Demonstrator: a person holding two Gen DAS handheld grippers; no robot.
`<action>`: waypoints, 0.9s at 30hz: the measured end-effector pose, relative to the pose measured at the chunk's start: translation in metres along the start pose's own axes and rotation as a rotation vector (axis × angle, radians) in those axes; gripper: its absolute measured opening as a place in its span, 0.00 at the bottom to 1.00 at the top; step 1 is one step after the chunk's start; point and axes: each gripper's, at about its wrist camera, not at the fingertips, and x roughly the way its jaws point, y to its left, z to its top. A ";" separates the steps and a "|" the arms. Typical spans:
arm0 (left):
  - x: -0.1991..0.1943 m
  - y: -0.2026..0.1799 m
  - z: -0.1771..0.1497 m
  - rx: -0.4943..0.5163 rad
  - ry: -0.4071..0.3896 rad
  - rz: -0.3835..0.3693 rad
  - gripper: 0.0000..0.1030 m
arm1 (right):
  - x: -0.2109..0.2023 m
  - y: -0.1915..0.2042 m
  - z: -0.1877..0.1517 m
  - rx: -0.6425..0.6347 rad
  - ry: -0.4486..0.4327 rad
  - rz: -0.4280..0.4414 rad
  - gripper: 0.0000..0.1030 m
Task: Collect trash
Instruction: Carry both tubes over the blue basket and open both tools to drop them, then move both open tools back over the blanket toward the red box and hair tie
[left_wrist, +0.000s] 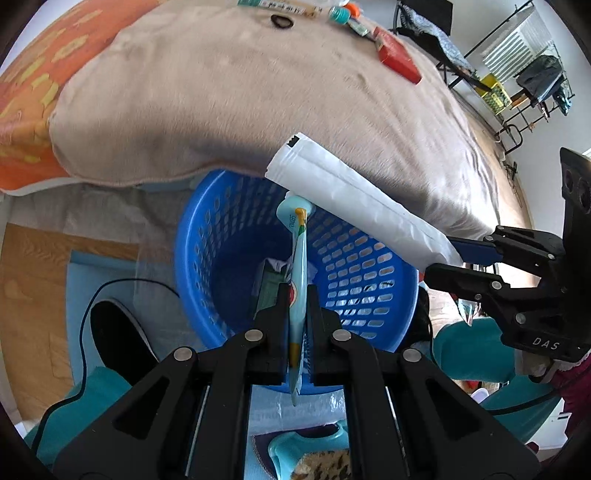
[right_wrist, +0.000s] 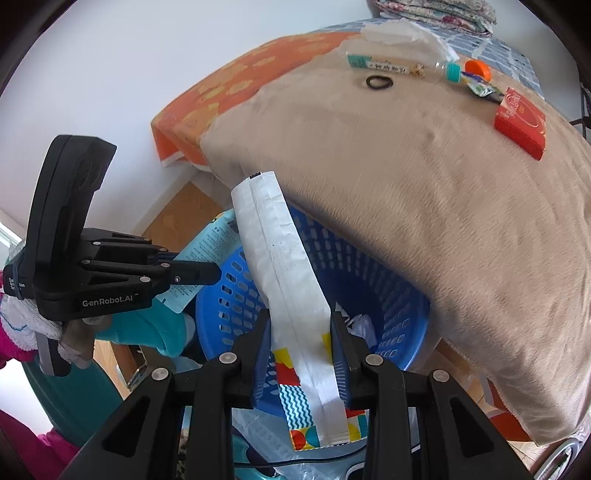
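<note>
Both jaws pinch wrappers above the blue basket: left gripper a light-blue sachet, right gripper a white pouch. The long pouch may catch the basket's rim and fall outside.

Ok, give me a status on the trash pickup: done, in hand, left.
Done: some wrappers already lie inside the blue basket.
In hand: the left gripper is shut on a light blue packet and the right gripper on a white pouch, both held over the basket.
Left: a red box, a bottle, an orange cap and small wrappers remain on the beige blanket.
</note>
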 end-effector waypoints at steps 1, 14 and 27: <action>0.003 0.001 0.000 -0.003 0.011 0.003 0.05 | 0.002 0.000 -0.001 0.000 0.006 -0.001 0.30; 0.010 0.000 0.002 -0.016 0.033 0.034 0.07 | 0.012 -0.004 0.002 0.020 0.019 -0.023 0.39; 0.003 -0.002 0.008 -0.006 0.002 0.039 0.19 | 0.001 -0.002 0.007 0.016 -0.031 -0.068 0.66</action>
